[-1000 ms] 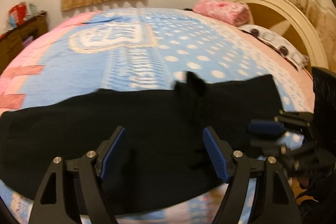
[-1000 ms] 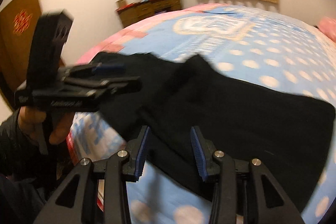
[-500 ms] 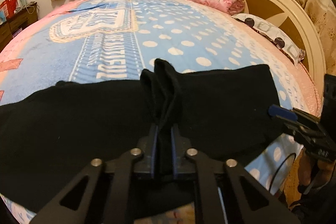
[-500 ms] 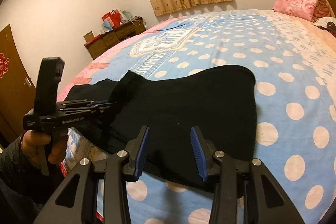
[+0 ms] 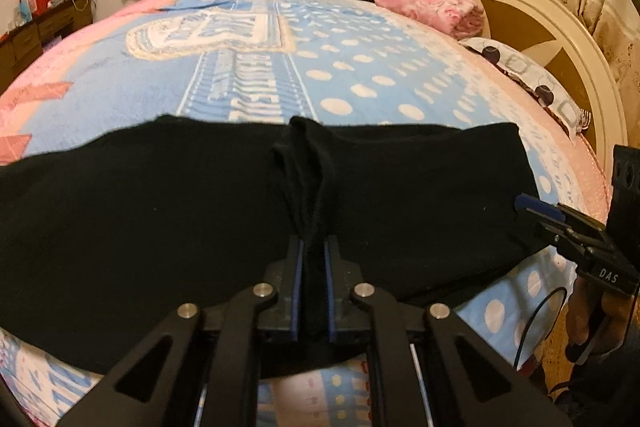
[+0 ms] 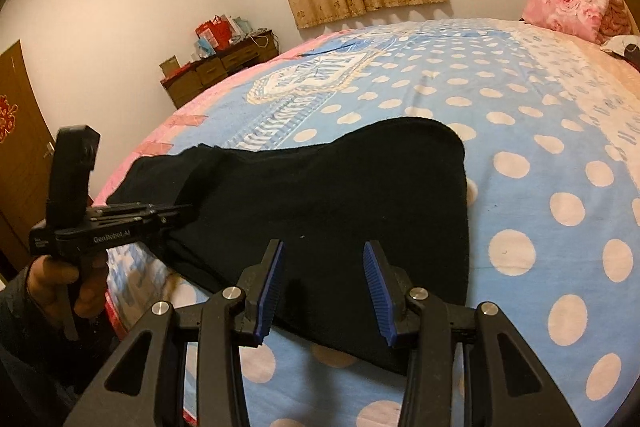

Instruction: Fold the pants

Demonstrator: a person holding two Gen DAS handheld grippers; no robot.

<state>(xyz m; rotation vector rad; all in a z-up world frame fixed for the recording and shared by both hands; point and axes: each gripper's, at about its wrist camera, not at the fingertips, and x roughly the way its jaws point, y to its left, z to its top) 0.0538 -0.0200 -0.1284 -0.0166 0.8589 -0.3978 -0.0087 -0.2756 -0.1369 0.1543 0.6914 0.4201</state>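
Black pants [image 5: 160, 211] lie spread across the near edge of the bed, also showing in the right wrist view [image 6: 340, 195]. My left gripper [image 5: 312, 255] is shut on a bunched ridge of the pants' fabric near their middle; it shows from the side in the right wrist view [image 6: 172, 211]. My right gripper [image 6: 324, 287] is open and empty, just above the near edge of the pants at their right end. It shows in the left wrist view [image 5: 536, 211] at the pants' right edge.
The bed carries a blue polka-dot blanket [image 6: 540, 147] with pink borders. A pink folded blanket [image 5: 428, 9] and a patterned pillow [image 5: 532, 79] lie by the cream headboard [image 5: 560, 39]. A wooden dresser [image 6: 220, 67] stands by the far wall, and a door [image 6: 16, 155] is at left.
My left gripper closed on a fold of the pants and holds it bunched. My right gripper swung from the pants' middle to their right end, staying open.
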